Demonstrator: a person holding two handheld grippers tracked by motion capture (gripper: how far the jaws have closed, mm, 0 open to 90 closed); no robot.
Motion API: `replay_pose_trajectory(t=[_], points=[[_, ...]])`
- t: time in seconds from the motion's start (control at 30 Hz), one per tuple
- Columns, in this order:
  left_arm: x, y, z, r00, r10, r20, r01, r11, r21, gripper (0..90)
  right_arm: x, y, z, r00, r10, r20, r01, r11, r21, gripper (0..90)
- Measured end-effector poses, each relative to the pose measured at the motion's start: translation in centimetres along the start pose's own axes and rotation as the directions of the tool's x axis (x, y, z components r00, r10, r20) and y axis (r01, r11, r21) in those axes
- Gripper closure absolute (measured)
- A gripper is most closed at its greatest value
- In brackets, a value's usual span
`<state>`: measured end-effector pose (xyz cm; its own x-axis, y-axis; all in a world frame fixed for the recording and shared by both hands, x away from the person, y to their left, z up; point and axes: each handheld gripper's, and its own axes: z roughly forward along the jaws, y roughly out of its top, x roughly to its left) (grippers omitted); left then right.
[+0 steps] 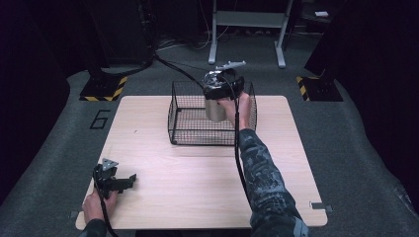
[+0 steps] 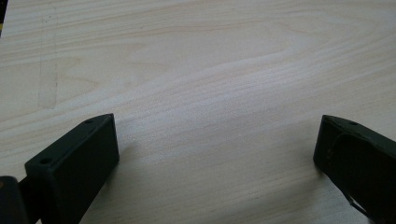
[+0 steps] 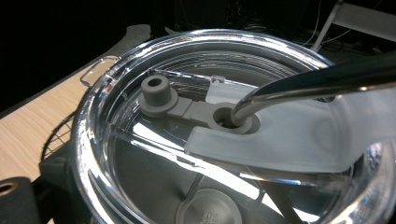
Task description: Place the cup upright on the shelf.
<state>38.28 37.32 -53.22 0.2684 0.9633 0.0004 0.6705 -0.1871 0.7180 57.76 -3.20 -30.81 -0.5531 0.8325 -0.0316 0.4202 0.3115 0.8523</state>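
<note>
The tumbler [image 1: 215,109] is a steel cylinder with a matte grey wall and a clear plastic lid [image 3: 140,60]. It is inside the black wire basket [image 1: 180,126], which stands on the far half of the pale wooden table [image 1: 197,187]. In the right gripper view, a metal straw [image 3: 317,79] enters a round hole in the grey rubber stopper [image 3: 161,95] on the lid. Small raised writing on the lid is too blurred to read. The right gripper [image 1: 222,89] is on top of the tumbler; I cannot tell its opening. The left gripper [image 2: 217,154] is wide open over bare wood grain, holding nothing. A "6" [image 1: 100,119] is marked on the grey floor.
</note>
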Motion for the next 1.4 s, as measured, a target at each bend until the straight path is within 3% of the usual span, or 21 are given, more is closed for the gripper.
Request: replay_pose_trajectory(t=[0.03,0.07,0.23,0.37,0.4,0.57,0.67,1.17,1.33,1.4], points=[[0.1,0.1,-0.2,1.0,0.004,0.008,-0.004,0.9998,0.021,0.0,-0.1,-0.1,0.3,0.9999,0.011,0.001,-0.011,1.0,0.005,3.7],[0.1,0.1,-0.2,1.0,0.004,0.008,-0.004,0.9998,0.021,0.0,-0.3,-0.2,0.6,1.0,-0.001,-0.001,0.001,1.0,0.01,3.7],[0.1,0.1,-0.2,0.9999,0.01,0.005,-0.01,0.9997,0.02,0.1,-0.7,-0.7,2.0,0.9997,0.023,0.006,-0.023,0.999,0.027,3.7],[0.0,0.0,-0.1,1.0,0.001,0.004,-0.001,0.9999,0.012,0.1,-1.1,-1.4,3.2,0.9981,0.061,0.012,-0.061,0.997,0.039,3.7],[0.0,0.0,-0.1,1.0,-0.004,0.004,0.004,0.9999,0.013,0.1,-1.4,-1.7,3.5,0.9988,0.048,0.009,-0.048,0.998,0.043,3.6],[0.1,0.1,-0.1,1.0,0.007,0.005,-0.007,0.9998,0.02,0.1,-2.0,-3.0,5.0,0.9949,0.099,0.018,-0.1,0.993,0.068,3.6],[0.0,0.1,0.0,0.9999,-0.011,0.0,0.011,0.9999,0.003,0.1,-2.4,-3.5,5.7,0.9915,0.129,0.015,-0.13,0.988,0.08,3.6],[-0.1,0.0,0.0,0.9999,-0.011,-0.005,0.011,0.9999,-0.008,0.1,-1.9,-4.3,8.2,0.993,0.109,0.045,-0.114,0.987,0.111,3.6],[0.0,0.1,-0.1,1.0,-0.009,0.002,0.009,0.9999,0.006,0.1,-2.1,-4.8,8.9,0.9908,0.126,0.049,-0.131,0.984,0.124,3.6],[-0.1,0.0,0.1,0.9999,-0.011,-0.006,0.01,0.9999,-0.01,0.1,-2.1,-4.8,9.0,0.9905,0.127,0.052,-0.133,0.983,0.128,3.6]])
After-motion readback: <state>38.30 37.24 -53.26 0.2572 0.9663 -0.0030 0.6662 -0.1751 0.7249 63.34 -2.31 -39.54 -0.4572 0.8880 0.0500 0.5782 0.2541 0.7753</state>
